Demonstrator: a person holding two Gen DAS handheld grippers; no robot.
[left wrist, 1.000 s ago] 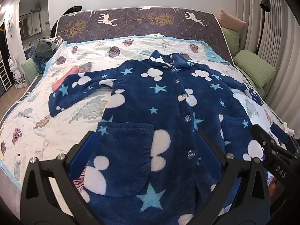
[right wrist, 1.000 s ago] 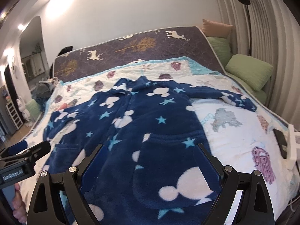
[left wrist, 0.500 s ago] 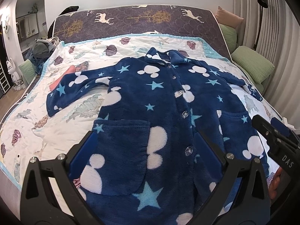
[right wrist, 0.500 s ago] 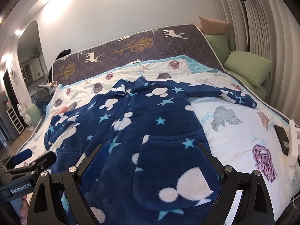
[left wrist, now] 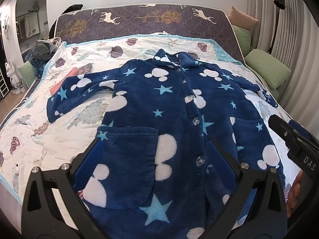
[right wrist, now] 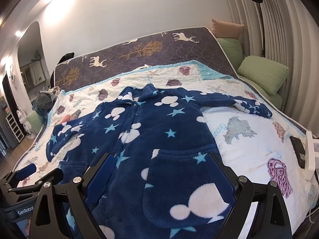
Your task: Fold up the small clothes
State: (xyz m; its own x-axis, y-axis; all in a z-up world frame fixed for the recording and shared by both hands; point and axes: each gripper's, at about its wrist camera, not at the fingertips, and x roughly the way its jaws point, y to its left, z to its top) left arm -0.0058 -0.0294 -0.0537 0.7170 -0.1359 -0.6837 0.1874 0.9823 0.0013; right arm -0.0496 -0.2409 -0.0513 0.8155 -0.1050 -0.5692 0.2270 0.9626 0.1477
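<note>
A navy fleece child's robe (left wrist: 169, 119) with white mouse heads and light blue stars lies flat and buttoned on the bed, collar at the far end, both sleeves spread sideways. It also shows in the right wrist view (right wrist: 159, 143). My left gripper (left wrist: 153, 149) is open and empty, held above the robe's lower left pocket. My right gripper (right wrist: 161, 161) is open and empty, held above the lower right pocket. Each gripper shows at the edge of the other's view.
The bed has a white quilt (left wrist: 59, 123) with sea-creature prints and a dark mattress (left wrist: 139, 20) propped at the head. Green pillows (right wrist: 263, 73) lie on the right. A red item (left wrist: 59, 81) peeks from under the left sleeve. A phone (right wrist: 298, 147) lies at the right edge.
Both grippers have drawn back and risen slightly, so the robe sits a little lower and farther in view. Neither gripper has opened, shut or touched anything.
</note>
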